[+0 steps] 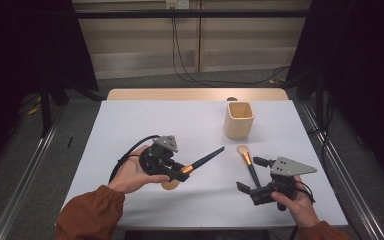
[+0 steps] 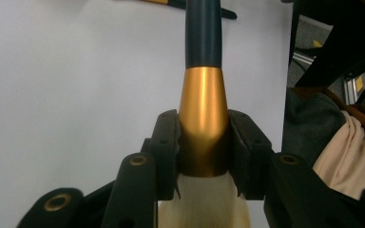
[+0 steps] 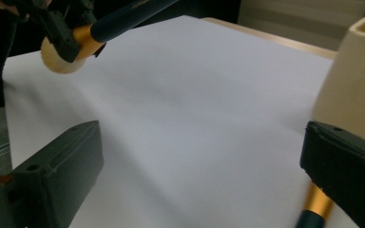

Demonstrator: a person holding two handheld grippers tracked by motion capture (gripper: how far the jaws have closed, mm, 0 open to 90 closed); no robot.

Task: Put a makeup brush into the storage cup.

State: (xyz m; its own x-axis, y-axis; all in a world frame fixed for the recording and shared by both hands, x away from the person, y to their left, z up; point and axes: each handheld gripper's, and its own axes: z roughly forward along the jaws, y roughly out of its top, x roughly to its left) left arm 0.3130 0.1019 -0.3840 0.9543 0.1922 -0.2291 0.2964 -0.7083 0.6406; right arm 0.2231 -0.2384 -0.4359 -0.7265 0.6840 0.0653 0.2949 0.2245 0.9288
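Your left gripper (image 2: pixel 204 156) is clamped on the big brush (image 2: pixel 203 114) at its slick gold ferrule; it's light, so grip there, not the soft bristles. Right gripper (image 1: pixel 254 187) gapes wide, empty.

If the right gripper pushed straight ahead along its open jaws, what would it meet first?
Probably the second makeup brush lying just ahead of the right gripper; its gold ferrule shows by one jaw in the right gripper view. Beyond it stands the cream holder cup. Depth is hard to judge.

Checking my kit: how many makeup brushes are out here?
2. One brush is clamped by its gold collar in the left tool; the other brush lies on the table before the right tool.
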